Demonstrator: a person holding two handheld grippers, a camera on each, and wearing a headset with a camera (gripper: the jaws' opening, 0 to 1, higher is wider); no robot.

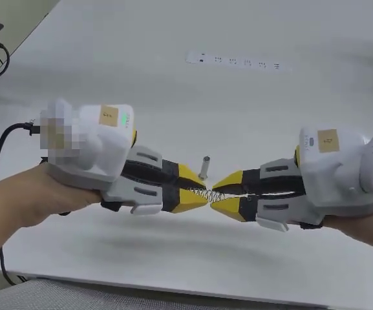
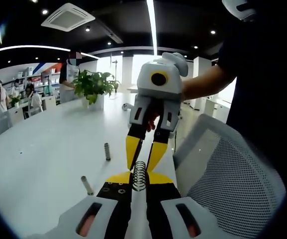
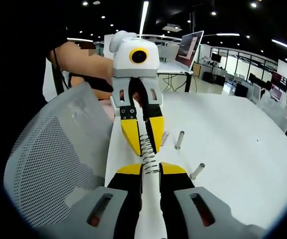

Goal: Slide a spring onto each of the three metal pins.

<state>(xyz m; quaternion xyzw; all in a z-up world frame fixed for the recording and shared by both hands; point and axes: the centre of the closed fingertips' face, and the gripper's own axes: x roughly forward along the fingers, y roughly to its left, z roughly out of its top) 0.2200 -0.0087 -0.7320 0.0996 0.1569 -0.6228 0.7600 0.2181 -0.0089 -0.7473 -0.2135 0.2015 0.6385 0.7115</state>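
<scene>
Step in hand: spring transfer/regrip in mid-air, not yet on a pin. The spring (image 3: 146,149) sits between the two claw tips above the bench (image 1: 173,97), near its front edge. The left claw (image 1: 205,192) is narrow on one end and the right claw (image 1: 213,194) is narrow on the other. Both look pinched onto it, but I can't tell which one carries the load. In the right gripper view there are two bare pins, one upright (image 3: 179,140) and one nearer (image 3: 197,171). A third item just beside the upright pin (image 3: 164,138) looks coiled — maybe a pin already sleeved, too small to confirm. Judgement: roughly one of three done at best. The next move needs one claw to let go so the spring's free end is open. Then line the bore up over a bare pin and push down along the axis — off-axis it will likely snag or buckle.
</scene>
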